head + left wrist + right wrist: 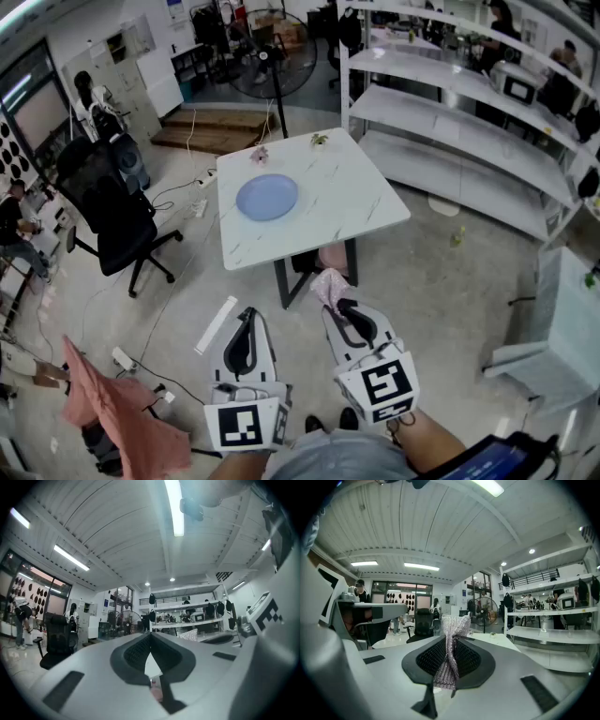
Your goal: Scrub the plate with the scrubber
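Note:
A light blue plate (pixel 267 198) lies on the white marble-look table (pixel 356 202), toward its left side. Both grippers hang well short of the table, near the person's body. My right gripper (pixel 339 303) is shut on a silvery-pink mesh scrubber (pixel 329 286), which sticks out beyond the jaw tips; in the right gripper view the scrubber (pixel 451 648) is pinched between the black pads. My left gripper (pixel 246 319) is shut with nothing between its jaws, and in the left gripper view its pads (pixel 136 651) meet at the tip.
A black office chair (pixel 108 211) stands left of the table, a standing fan (pixel 272 58) behind it. White shelving (pixel 469 122) runs along the right. Two small objects (pixel 260 155) sit at the table's far edge. A pink cloth (pixel 117 412) lies on the floor at lower left.

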